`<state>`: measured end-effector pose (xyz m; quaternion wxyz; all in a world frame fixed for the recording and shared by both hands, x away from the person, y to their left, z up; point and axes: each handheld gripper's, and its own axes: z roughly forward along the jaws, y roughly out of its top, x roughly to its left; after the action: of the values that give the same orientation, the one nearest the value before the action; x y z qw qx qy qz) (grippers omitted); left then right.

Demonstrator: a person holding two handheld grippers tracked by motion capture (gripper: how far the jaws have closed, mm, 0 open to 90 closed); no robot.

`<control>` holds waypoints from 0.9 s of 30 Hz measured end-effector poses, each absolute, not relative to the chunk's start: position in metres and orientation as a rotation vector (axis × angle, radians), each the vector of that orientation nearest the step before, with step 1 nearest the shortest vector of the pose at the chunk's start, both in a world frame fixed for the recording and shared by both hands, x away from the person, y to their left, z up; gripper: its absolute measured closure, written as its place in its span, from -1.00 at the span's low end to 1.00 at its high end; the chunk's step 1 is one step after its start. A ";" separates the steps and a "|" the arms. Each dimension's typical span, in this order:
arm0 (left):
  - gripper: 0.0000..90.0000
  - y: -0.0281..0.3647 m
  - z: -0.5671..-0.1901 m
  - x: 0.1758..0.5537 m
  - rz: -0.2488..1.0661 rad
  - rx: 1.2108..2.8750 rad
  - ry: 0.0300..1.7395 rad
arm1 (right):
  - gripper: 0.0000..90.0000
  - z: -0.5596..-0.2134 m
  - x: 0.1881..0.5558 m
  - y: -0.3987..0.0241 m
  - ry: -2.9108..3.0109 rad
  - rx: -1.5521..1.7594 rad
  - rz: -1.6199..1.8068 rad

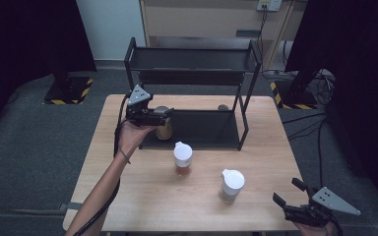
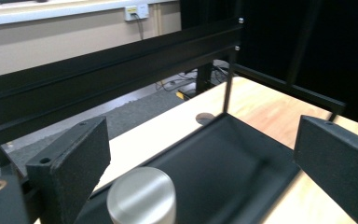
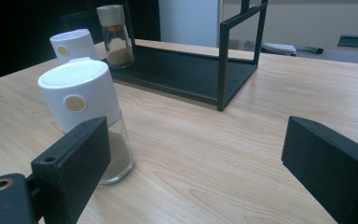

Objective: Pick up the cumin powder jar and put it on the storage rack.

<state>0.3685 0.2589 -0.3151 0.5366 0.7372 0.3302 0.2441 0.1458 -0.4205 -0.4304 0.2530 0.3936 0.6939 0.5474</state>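
High view, rack: a black two-tier metal rack [image 1: 197, 73] stands at the upper centre of the frame, on the far part of the wooden table [image 1: 142, 196].
High view, placed jar: a silver-capped spice jar [image 1: 163, 129] stands on the left end of the rack's lower tray, so one jar looks shelved.
High view, left gripper: the left gripper [image 1: 170, 114] sits left of centre, just above that jar, jaws apart and pressing on nothing.
High view, jars left: a white-capped jar with reddish contents [image 1: 182, 158] stands at mid-frame in front of the rack; a second white-capped jar with brownish powder [image 1: 232, 186] stands lower right of it. Both look yet to be shelved.
High view, right gripper: the right gripper [image 1: 289, 192] hovers at the lower right corner, jaws spread, apart from the nearer jar.
Left gripper view: the silver cap [image 2: 142, 200] shows at the bottom centre between the wide-open jaws, neither pad touching it; the lower tray [image 2: 233, 163] runs toward the upper right.
Right gripper view: the brownish-powder jar [image 3: 86, 112] stands at left, just behind the left jaw and outside the gap; the other white cap [image 3: 73, 44] and the shelved jar [image 3: 114, 37] show at upper left.
Progress: judged about one of three jars done, two remaining.
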 end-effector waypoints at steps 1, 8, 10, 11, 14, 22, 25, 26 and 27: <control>-0.93 0.260 -0.314 0.366 0.576 1.753 0.782 | -0.82 -0.430 0.146 -0.420 1.887 1.068 1.486; -0.95 0.274 -0.309 0.348 0.519 1.756 0.758 | -0.82 -0.430 0.146 -0.420 1.888 1.068 1.482; -0.95 0.277 -0.309 0.343 0.519 1.760 0.747 | -0.82 -0.430 0.146 -0.420 1.889 1.067 1.480; -0.96 0.279 -0.309 0.340 0.518 1.757 0.744 | -0.82 -0.430 0.146 -0.419 1.889 1.066 1.479; -0.96 0.284 -0.308 0.330 0.525 1.765 0.726 | -0.82 -0.430 0.146 -0.419 1.890 1.068 1.476; -0.96 0.300 -0.312 0.307 0.493 1.762 0.673 | -0.82 -0.430 0.147 -0.419 1.891 1.071 1.472; -0.96 0.307 -0.317 0.298 0.484 1.752 0.657 | -0.82 -0.430 0.147 -0.418 1.892 1.071 1.470; -0.96 0.309 -0.318 0.295 0.485 1.749 0.655 | -0.82 -0.430 0.147 -0.418 1.892 1.071 1.468; -0.96 0.310 -0.319 0.292 0.487 1.747 0.656 | -0.82 -0.430 0.147 -0.418 1.892 1.072 1.468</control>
<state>0.2924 0.3097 -0.3194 0.5701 0.7442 0.2795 0.2076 0.1466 -0.4180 -0.4296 0.2561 0.3948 0.6971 0.5409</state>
